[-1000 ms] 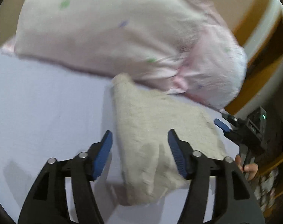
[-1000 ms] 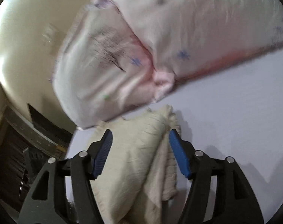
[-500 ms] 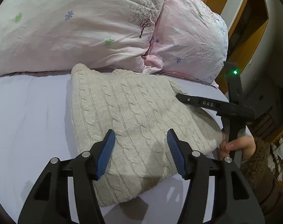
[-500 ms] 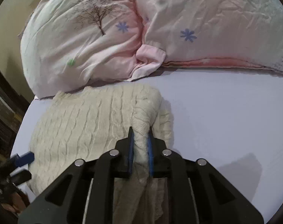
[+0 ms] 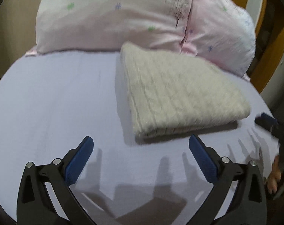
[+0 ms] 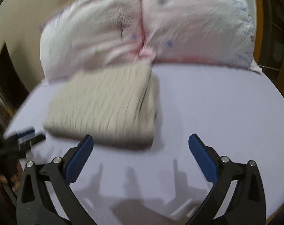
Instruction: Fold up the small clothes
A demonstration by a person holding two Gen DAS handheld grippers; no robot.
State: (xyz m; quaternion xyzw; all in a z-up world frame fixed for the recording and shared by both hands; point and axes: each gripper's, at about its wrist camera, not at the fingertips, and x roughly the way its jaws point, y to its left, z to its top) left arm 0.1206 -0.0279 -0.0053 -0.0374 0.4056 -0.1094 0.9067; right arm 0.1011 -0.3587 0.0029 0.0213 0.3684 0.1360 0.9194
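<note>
Status of work: the cream cable-knit sweater [image 5: 179, 93] lies on the lilac bedsheet [image 5: 57, 103] as a compact, layered rectangle with a rounded folded edge along its near side. Judged from this shape, the folding of this garment appears complete or nearly so. No loose sleeve or hem shows outside the block, though both views are blurred and fine detail cannot be confirmed. No other garment awaiting folding is visible in either view, so what remains of the wider task cannot be determined.

Left gripper [image 5: 141, 148]: jaws spread wide, nothing between them. In the left wrist view the sweater occupies the centre right of the frame, above and slightly right of the gap between the jaws. Its near corner comes close to the jaw line but is apart from both blue pads. The right gripper's tip [image 5: 266, 121] shows at the right edge of the frame, just beside the sweater's right end and not touching it.

Right gripper [image 6: 141, 148]: jaws likewise spread wide and empty. In the right wrist view the sweater [image 6: 104, 105] sits centre left, above the left-hand jaw. Its near edge lies close to that pad's tip; whether they touch cannot be told through the blur.

Surroundings: the sweater's far edge rests against, or just beside, the two pink patterned pillows [image 6: 142, 24] in the upper part of the frame.
</note>
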